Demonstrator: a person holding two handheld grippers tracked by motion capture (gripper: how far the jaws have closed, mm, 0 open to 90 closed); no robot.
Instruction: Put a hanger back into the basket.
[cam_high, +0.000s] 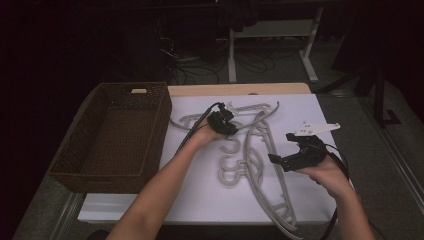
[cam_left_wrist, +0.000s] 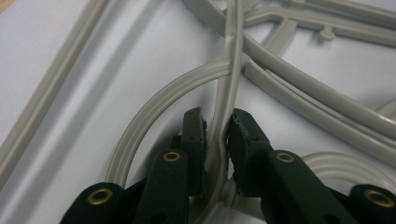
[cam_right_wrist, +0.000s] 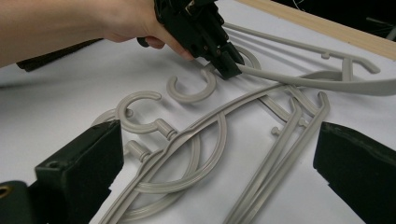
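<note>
My left gripper is clamped on a grey hanger, pads pinching its thin bar from both sides, just below where it crosses another hanger's curved arm. In the right gripper view the same gripper sits tip-down on that hanger near its hook, w/ my left hand behind it. That hanger lies mid-sheet on the white sheet, tangled w/ approx. three more hangers that fan toward the near edge. My right gripper hovers at the right of the pile, jaws spread wide, nothing between them; the sheet and hanger arms show in the gap. Right hand is near the sheet's right edge. Brown basket stands just left of the sheet, touching its edge. Table edge, wood, at the far side.
</note>
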